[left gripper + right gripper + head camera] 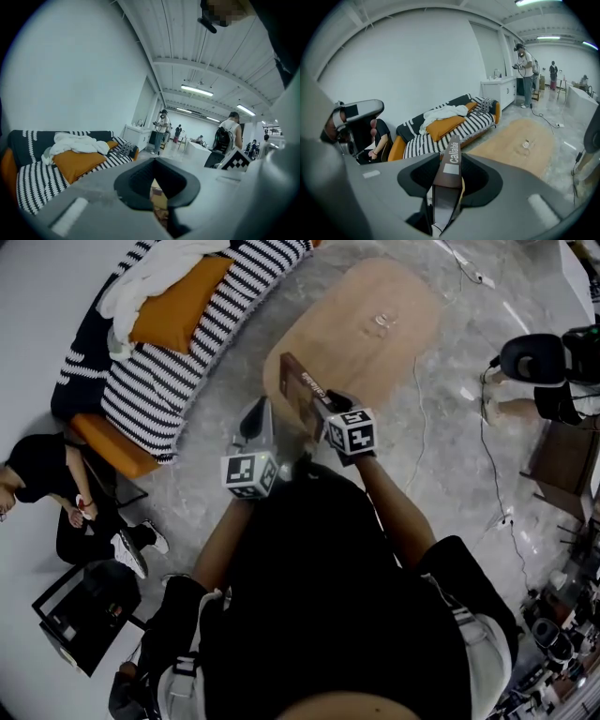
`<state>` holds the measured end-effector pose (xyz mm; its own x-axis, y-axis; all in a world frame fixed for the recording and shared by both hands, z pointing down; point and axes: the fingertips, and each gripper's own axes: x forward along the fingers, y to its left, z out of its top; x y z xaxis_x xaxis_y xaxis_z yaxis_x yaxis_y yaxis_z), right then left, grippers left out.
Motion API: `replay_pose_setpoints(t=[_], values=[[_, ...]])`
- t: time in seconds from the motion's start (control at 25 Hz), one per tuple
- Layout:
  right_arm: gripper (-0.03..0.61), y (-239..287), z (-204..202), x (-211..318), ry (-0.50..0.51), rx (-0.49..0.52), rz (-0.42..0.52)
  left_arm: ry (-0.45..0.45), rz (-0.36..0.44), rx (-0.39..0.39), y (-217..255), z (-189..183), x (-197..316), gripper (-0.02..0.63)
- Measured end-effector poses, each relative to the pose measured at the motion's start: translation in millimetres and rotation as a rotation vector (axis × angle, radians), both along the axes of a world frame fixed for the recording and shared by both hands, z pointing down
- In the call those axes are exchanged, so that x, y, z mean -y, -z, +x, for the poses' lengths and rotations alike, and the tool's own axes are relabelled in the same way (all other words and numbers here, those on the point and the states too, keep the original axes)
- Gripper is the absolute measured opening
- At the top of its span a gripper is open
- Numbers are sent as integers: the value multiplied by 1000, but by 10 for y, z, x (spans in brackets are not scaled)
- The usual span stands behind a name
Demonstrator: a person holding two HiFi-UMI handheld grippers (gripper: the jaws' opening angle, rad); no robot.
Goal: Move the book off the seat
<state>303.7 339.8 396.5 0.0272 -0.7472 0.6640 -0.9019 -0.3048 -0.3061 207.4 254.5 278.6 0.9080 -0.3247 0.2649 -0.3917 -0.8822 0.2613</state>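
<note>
Your right gripper (449, 182) pinches the dark brown hardcover book (452, 159) upright across its thickness, already off the black-and-white striped sofa (454, 131), beside the oval wooden table (520, 136). The left gripper (157, 183) is not needed, its jaws pressed together and empty.

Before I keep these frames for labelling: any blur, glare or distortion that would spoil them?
Head view: strong fisheye, dark corners, the person's black top a flat dark mass. Left gripper view: the left gripper, close to the lens, is soft; ceiling strip lights glare white. Right gripper view: the book spine print is sharp; the wall bows.
</note>
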Motion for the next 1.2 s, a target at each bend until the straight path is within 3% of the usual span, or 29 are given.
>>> replay_pose_setpoints(t=[0.48, 0.68, 1.0, 1.2], values=[[153, -225, 486, -58, -146, 46, -8, -74, 8, 36, -100, 434, 72, 6], [153, -448, 566, -28, -220, 82, -47, -138, -5, 53, -290, 620, 209, 6], [153, -922, 1000, 123, -314, 133, -95, -200, -61, 99, -726, 1215, 446, 6], [153, -1131, 1119, 285, -385, 162, -99, -269, -73, 135, -968, 1352, 678, 6]])
